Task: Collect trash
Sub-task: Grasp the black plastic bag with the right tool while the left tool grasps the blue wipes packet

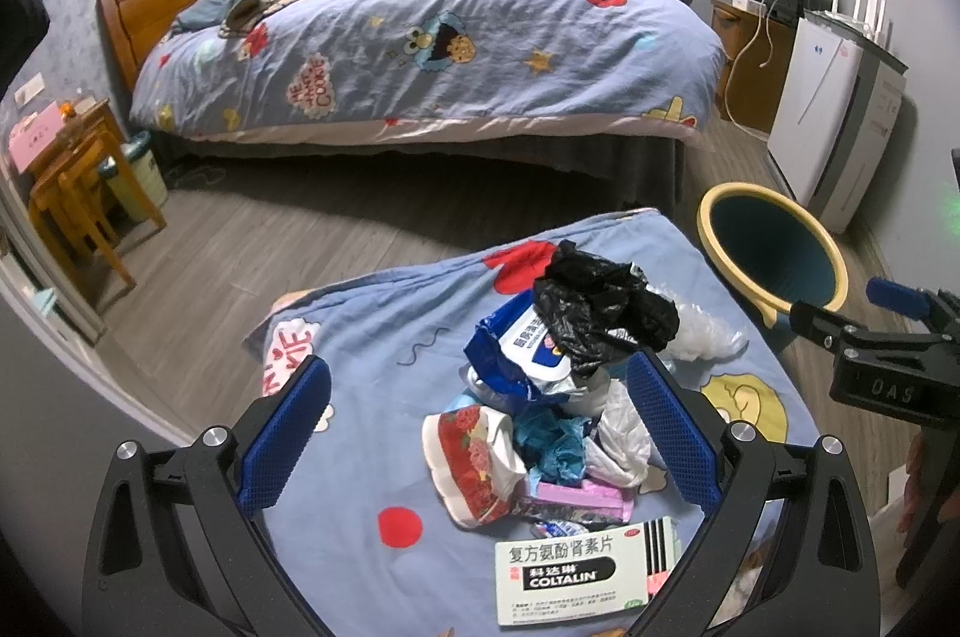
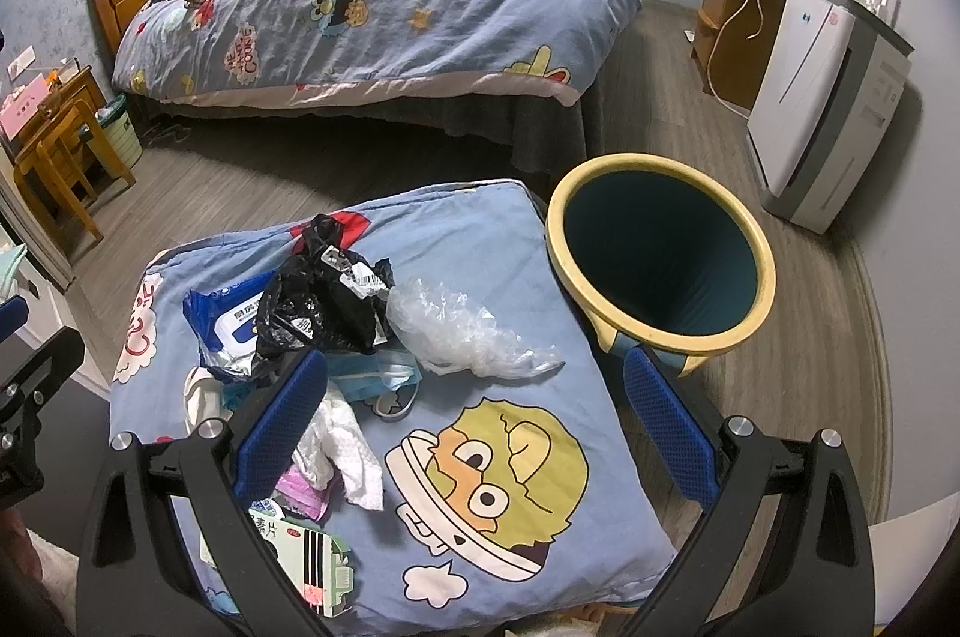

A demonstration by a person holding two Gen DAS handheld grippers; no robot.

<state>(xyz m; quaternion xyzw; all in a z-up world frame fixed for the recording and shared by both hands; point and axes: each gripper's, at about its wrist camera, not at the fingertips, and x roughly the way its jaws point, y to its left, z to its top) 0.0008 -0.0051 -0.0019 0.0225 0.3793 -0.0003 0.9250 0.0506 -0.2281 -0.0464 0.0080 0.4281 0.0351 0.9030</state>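
A crumpled black bag (image 1: 603, 310) and a green-and-white medicine box (image 1: 585, 574) are seen on a light-blue cartoon-print cushion (image 2: 528, 277), beside a yellow-rimmed teal bin (image 2: 660, 256).

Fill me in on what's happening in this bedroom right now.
A person is clearing rubbish with two hand-held claws. A pile sits on a cartoon-print cushion: a black plastic bag, a clear bag, a wipes pack and a medicine box. The left claw hangs open over the pile; the right claw is open too. Neither holds anything. The yellow-rimmed bin looks empty.
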